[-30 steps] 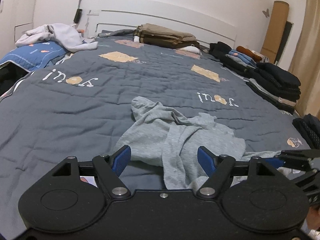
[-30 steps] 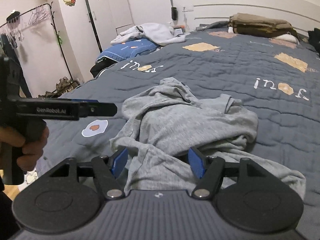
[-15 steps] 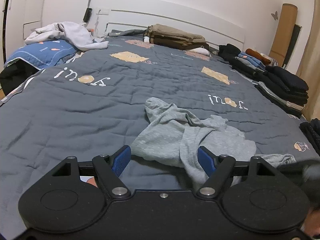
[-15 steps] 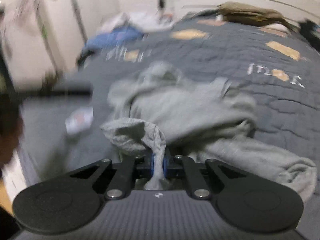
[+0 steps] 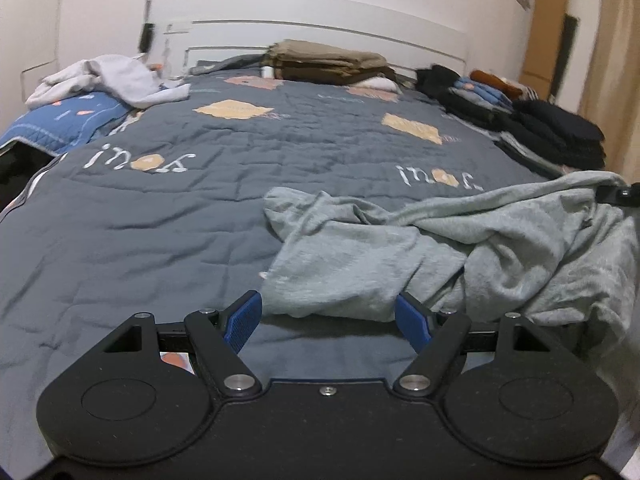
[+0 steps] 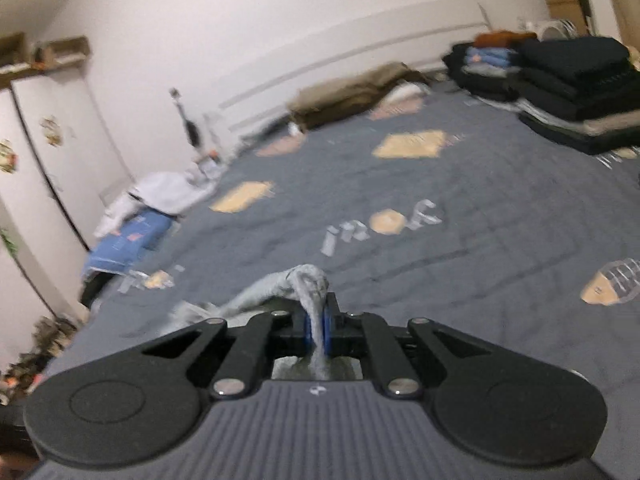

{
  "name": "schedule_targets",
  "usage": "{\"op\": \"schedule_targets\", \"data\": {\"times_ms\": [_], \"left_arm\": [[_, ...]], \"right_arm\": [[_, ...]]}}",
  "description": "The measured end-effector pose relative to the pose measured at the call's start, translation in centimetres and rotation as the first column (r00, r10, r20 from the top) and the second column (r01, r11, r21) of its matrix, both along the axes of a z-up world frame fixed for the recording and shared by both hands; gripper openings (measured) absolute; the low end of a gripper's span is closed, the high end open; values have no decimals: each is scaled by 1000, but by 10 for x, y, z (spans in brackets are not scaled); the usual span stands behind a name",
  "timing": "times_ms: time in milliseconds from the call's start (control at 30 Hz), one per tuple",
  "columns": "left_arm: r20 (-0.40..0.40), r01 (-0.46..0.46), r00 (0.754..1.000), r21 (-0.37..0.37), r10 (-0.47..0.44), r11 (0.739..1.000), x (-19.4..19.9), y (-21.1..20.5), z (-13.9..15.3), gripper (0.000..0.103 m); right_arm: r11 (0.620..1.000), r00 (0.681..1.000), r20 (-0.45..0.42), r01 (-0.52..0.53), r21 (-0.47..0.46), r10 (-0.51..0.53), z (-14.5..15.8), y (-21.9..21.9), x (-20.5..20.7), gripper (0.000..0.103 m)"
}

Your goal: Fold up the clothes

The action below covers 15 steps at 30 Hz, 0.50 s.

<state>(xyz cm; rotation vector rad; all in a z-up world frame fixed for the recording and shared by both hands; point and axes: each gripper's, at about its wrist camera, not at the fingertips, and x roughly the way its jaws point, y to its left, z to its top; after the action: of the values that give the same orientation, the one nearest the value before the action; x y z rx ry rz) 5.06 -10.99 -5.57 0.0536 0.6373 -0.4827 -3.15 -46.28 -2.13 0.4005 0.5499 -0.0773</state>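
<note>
The jaws of the right gripper [image 6: 316, 326] have closed on a bunch of the grey garment [image 5: 400, 256], pinching cloth where a second ago they stood spread around it. Since then that end has been lifted and drawn toward the right edge of the bed [image 5: 160, 220], so the garment now stretches out from its crumpled heap near the foot. The left gripper [image 5: 328, 316] has its jaws spread, holding nothing, with the near hem just beyond them. Folding seems barely begun: the garment probably still needs spreading flat.

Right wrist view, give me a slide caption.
Right gripper shut on grey garment, lifted over the quilted bed.
</note>
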Motion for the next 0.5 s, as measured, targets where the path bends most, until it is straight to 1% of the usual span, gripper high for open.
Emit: {"op": "schedule_targets", "data": {"times_ms": [67, 167, 200, 300, 400, 500], "left_arm": [[12, 22, 1000, 29, -22, 999, -2, -10, -3, 73], [56, 64, 996, 87, -69, 994, -6, -26, -9, 73], [72, 80, 994, 106, -88, 991, -7, -31, -11, 73], [100, 118, 986, 149, -134, 982, -8, -46, -19, 73], [121, 159, 976, 190, -184, 969, -6, -63, -27, 73], [140, 174, 968, 227, -209, 958, -3, -79, -35, 72]], "right_arm": [[999, 998, -52, -36, -16, 35, -9, 4, 6, 6], [995, 988, -127, -94, -36, 89, -21, 11, 14, 8], [993, 985, -133, -115, -36, 109, -23, 13, 14, 9], [983, 976, -146, -174, -53, 164, -26, 21, 12, 10], [978, 969, -161, -199, -58, 188, -30, 27, 11, 11], [977, 967, -166, -205, -53, 193, -33, 29, 11, 12]]}}
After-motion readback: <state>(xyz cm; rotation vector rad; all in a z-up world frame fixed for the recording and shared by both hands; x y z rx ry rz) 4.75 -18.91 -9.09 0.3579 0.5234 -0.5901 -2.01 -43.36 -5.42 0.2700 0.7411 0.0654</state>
